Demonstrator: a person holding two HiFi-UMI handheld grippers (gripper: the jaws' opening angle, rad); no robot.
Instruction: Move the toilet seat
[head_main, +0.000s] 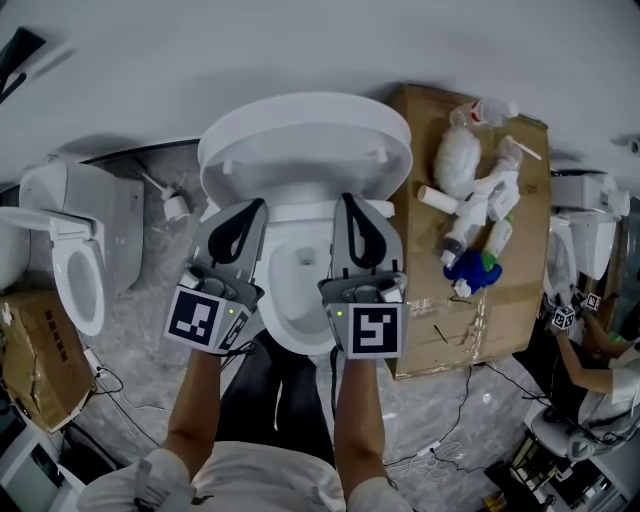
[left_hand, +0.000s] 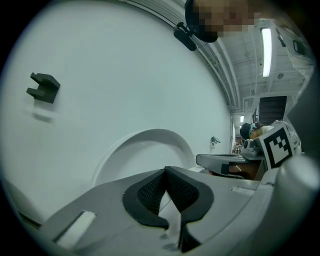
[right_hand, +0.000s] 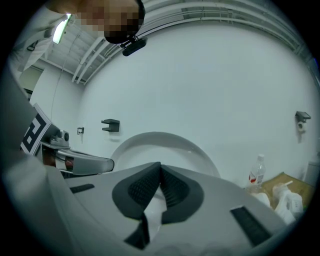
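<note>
Listing from the left: second toilet (head_main: 75, 270) and torn cardboard box (head_main: 35, 350), well left of the left gripper (head_main: 250, 215), whose jaws are pressed together on nothing. Toilet seat (head_main: 305, 140) stands raised toward the white wall (head_main: 300, 40), just ahead of both gripper tips, over the open bowl (head_main: 295, 290). Right gripper (head_main: 352, 215), jaws likewise pressed together, empty. To its right, large carton (head_main: 500, 310) bearing plastic bottles (head_main: 480, 215). Floor (head_main: 140, 330): grey, marbled.
</note>
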